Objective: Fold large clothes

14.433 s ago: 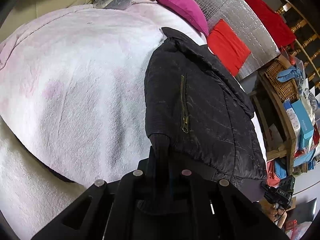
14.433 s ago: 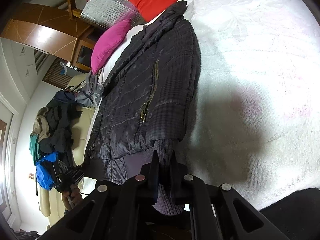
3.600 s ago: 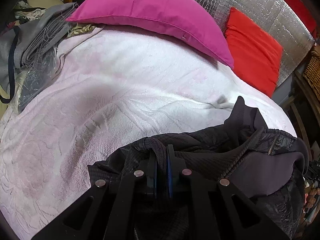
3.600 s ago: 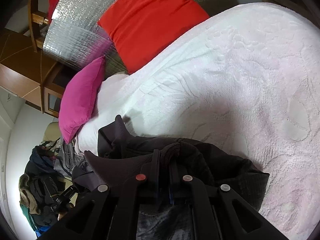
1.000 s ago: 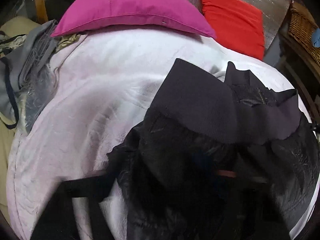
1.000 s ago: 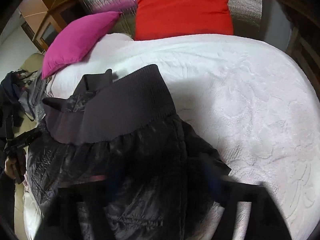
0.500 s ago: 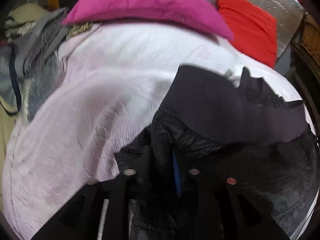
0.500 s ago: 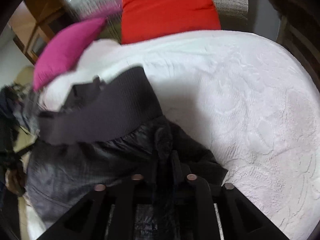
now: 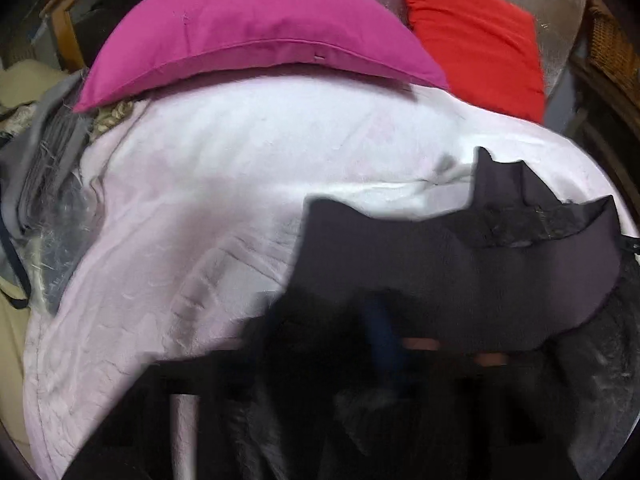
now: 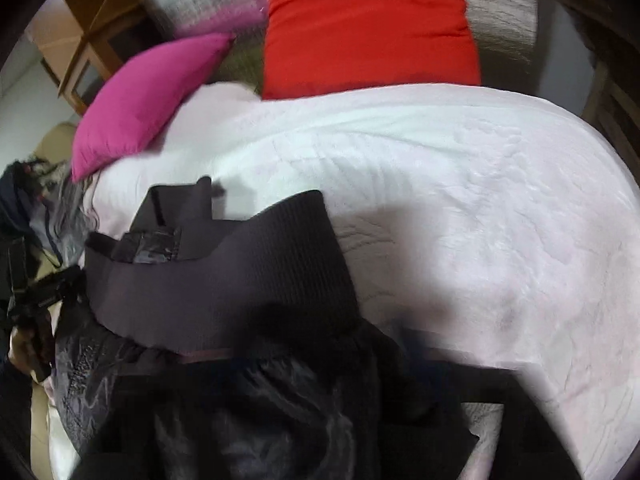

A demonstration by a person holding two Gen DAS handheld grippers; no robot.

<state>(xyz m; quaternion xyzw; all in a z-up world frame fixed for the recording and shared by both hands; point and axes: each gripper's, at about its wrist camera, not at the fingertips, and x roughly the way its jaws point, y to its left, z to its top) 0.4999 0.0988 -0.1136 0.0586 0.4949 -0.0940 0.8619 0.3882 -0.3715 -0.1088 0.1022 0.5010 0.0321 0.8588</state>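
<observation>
A black quilted jacket (image 9: 460, 264) lies folded over on the pale pink bedspread (image 9: 208, 184), its ribbed grey hem band uppermost. It also shows in the right wrist view (image 10: 216, 280). My left gripper (image 9: 380, 332) is low in the frame, blurred and dark against the jacket's left edge; a blue pad shows, and its jaws cannot be made out. My right gripper (image 10: 280, 344) is blurred over the jacket's right edge; its jaws are hidden in the dark fabric.
A magenta pillow (image 9: 248, 36) and a red cushion (image 9: 476, 36) lean on a silver foil panel at the head of the bed. Grey clothes (image 9: 44, 168) pile at the left. Bare bedspread (image 10: 480, 208) lies right of the jacket.
Both grippers carried the jacket's lower half up over its top, then shifted on the fold. In the last half second both views blurred and moved slightly; the jacket stays folded.
</observation>
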